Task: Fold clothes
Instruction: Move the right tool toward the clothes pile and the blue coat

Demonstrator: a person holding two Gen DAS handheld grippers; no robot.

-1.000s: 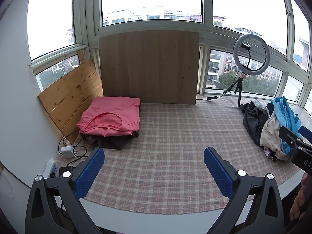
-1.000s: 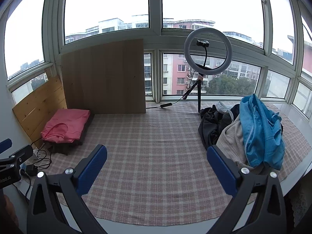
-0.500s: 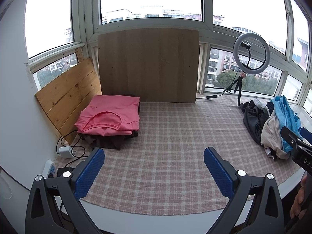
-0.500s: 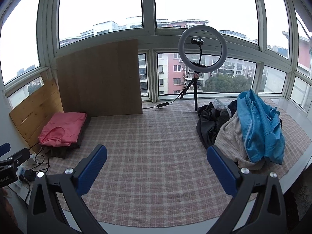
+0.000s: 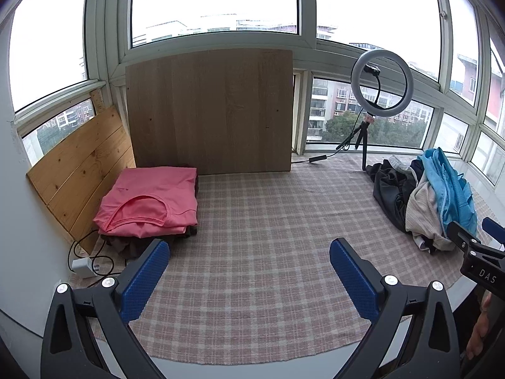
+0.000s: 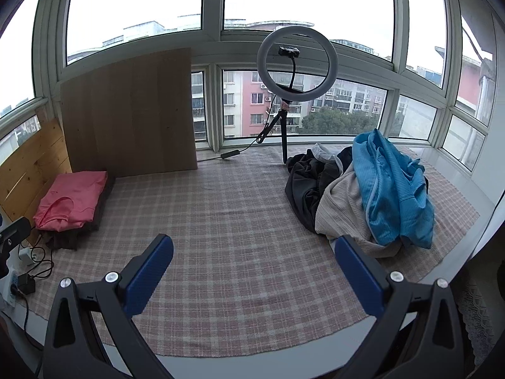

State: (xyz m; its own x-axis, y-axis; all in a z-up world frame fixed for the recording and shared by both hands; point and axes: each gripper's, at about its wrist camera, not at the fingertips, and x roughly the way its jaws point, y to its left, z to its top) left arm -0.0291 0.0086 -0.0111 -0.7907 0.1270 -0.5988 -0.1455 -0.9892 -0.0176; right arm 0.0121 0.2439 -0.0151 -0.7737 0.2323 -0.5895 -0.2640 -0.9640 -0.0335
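**Two open grippers over a bare checked cloth**

Two grippers hang above the near edge of the plaid cloth (image 5: pixel 258 221), each with its blue-padded jaws spread wide and nothing between them: the left gripper (image 5: pixel 249 260) at the bottom of its own view, the right gripper (image 6: pixel 254 257) likewise. The folded pink shirt (image 5: pixel 151 200) sits at centre left of the left view, on top of darker folded clothes, beside the pine plank panel (image 5: pixel 82 170). The unfolded heap lies at the right: a blue jacket (image 6: pixel 391 189) draped over a beige garment (image 6: pixel 341 214) and black clothing (image 6: pixel 306 180). A ring light (image 6: pixel 296 63) stands on its tripod by the window, right of the leaning wooden board (image 6: pixel 129 113).
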